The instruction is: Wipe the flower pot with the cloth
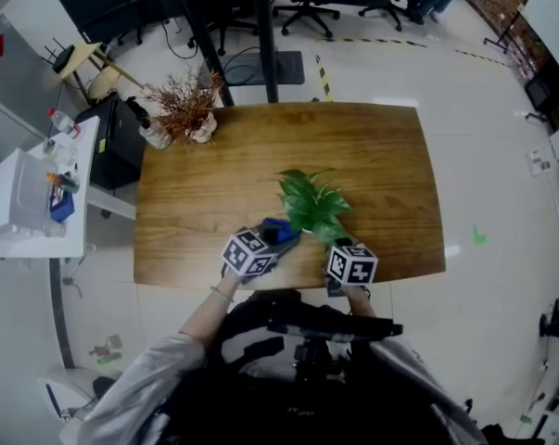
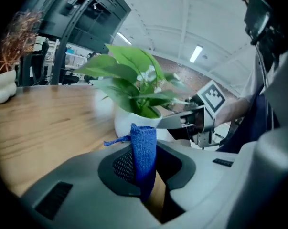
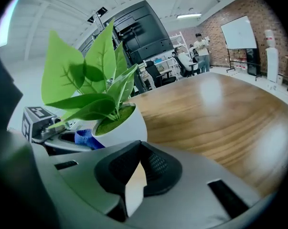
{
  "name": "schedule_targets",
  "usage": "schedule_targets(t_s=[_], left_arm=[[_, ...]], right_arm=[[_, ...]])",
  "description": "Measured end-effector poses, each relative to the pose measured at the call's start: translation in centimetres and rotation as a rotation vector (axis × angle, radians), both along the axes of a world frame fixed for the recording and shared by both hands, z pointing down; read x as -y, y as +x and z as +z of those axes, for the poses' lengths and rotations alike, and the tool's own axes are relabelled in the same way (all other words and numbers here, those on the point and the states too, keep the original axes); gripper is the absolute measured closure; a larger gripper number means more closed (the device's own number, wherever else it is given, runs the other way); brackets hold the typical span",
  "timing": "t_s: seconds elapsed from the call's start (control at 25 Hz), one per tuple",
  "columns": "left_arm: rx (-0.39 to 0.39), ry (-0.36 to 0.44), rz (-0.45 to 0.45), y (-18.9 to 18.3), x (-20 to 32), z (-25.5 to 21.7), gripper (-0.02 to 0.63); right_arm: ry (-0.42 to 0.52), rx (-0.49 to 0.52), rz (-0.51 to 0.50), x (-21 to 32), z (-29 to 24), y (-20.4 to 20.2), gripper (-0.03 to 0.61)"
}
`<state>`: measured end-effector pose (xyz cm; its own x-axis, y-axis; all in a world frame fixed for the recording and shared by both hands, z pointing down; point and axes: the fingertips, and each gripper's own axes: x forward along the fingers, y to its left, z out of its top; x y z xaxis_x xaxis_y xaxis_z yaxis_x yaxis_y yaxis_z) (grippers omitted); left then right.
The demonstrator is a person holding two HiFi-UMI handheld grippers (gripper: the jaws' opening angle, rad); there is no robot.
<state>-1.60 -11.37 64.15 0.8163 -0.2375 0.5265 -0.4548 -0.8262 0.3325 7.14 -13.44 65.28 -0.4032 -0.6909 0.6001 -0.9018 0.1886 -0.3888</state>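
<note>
The flower pot [image 3: 121,124], white and carrying a green leafy plant [image 1: 311,202], stood on the bench [image 1: 381,156] close to its front edge, a little right of the middle. Both claws were at it, one on either side.

The left claw [image 2: 146,160] was closed on the blue cloth [image 2: 143,136], which stood up between the jaws as a folded roll with a loose thread trailing off to one side. From the left gripper view the cloth sat right in front of the pot's wall, very near it. Whether it touched the wall could not be told.

The right claw [image 3: 138,159] had its jaws together with nothing between them. Its tip lay just beside the pot's base, on the side away from the cloth, probably placed to steady the pot.

As a judgement, the cloth had been picked up and brought to the pot, so the wiping itself was either just starting or about to. The visible wall looked plain white, with no marks to show which part had been cleaned. Going round the pot's sides appeared to be what was left.

A vase of dried twigs [image 1: 182,109] stood untouched at the back left corner.
</note>
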Motion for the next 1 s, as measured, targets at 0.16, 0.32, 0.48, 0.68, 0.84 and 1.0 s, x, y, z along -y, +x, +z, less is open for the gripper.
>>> schedule_targets(t_s=[0.16,0.32,0.48,0.68,0.84,1.0], left_arm=[[0.114,0.053,0.032,0.8,-0.6,1.6,0.543],[0.092,0.012,-0.014,0.5,-0.3,1.0,0.543],[-0.082,-0.082,-0.246,-1.9,1.7,-0.8,0.543],[-0.254,-0.088,-0.414,-4.5,6.1,-3.4,0.545],[-0.264,-0.007,-0.31,-3.7,8.3,-4.5,0.545],[-0.239,-0.01,-0.23,-2.7,8.6,-4.0,0.544]], right_arm=[[0.004,-0.034,-0.046,0.3,0.3,-1.0,0.569],[-0.003,-0.05,-0.057,0.1,0.6,-1.1,0.569],[0.009,-0.035,-0.033,0.2,0.0,-0.5,0.569],[0.051,0.006,0.034,0.9,-2.0,1.1,0.569],[0.088,0.029,0.059,1.5,-3.6,1.6,0.569],[0.096,0.033,0.036,1.9,-4.0,1.0,0.569]])
